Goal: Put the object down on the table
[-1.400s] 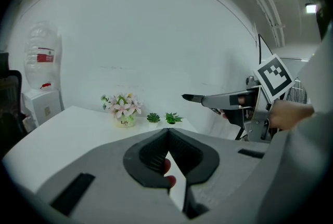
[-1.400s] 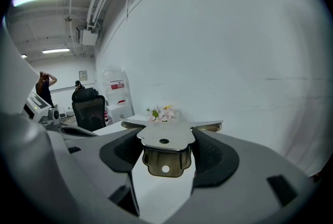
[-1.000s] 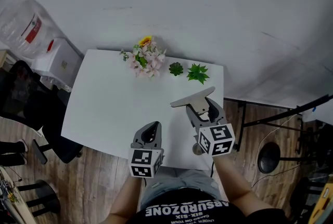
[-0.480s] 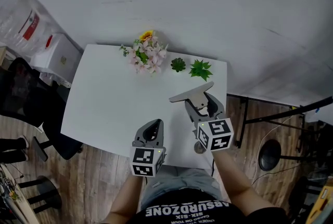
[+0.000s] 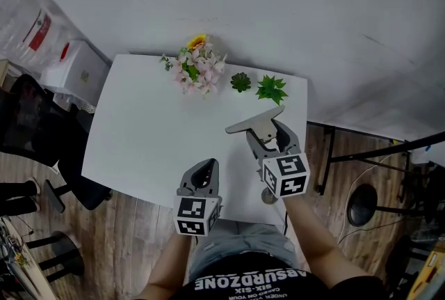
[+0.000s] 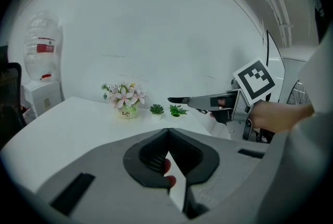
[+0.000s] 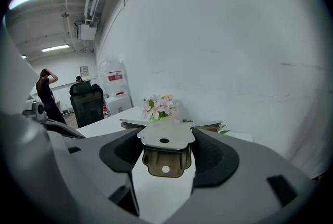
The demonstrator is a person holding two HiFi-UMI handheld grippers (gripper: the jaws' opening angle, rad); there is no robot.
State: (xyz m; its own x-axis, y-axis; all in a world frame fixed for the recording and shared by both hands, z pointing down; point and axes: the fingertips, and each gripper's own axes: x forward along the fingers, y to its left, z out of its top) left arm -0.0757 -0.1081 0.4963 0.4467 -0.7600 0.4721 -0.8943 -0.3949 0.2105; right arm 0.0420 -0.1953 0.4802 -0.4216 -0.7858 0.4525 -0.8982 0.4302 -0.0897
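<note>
A flat grey metal piece [image 5: 256,123] with a wide blade and a short drilled tab hangs above the right part of the white table [image 5: 139,131]. My right gripper [image 5: 268,143] is shut on its tab. In the right gripper view the metal piece [image 7: 165,137] lies level between the jaws, blade pointing away, with the right gripper [image 7: 165,151] closed round it. My left gripper [image 5: 202,172] hovers at the table's near edge, shut and holding nothing. The left gripper view shows the left gripper [image 6: 167,132] with jaws together, and the metal piece [image 6: 196,101] off to the right.
A small pot of pink flowers [image 5: 198,72] and two little green plants [image 5: 240,81] [image 5: 271,90] stand along the table's far edge. A black chair [image 5: 31,135], a white box [image 5: 76,76] and a water bottle [image 5: 31,27] stand left of the table. A black stand [image 5: 361,208] is on the floor at the right.
The right gripper with the metal piece has crept slightly farther from me over the table. The left gripper has stayed in place.
</note>
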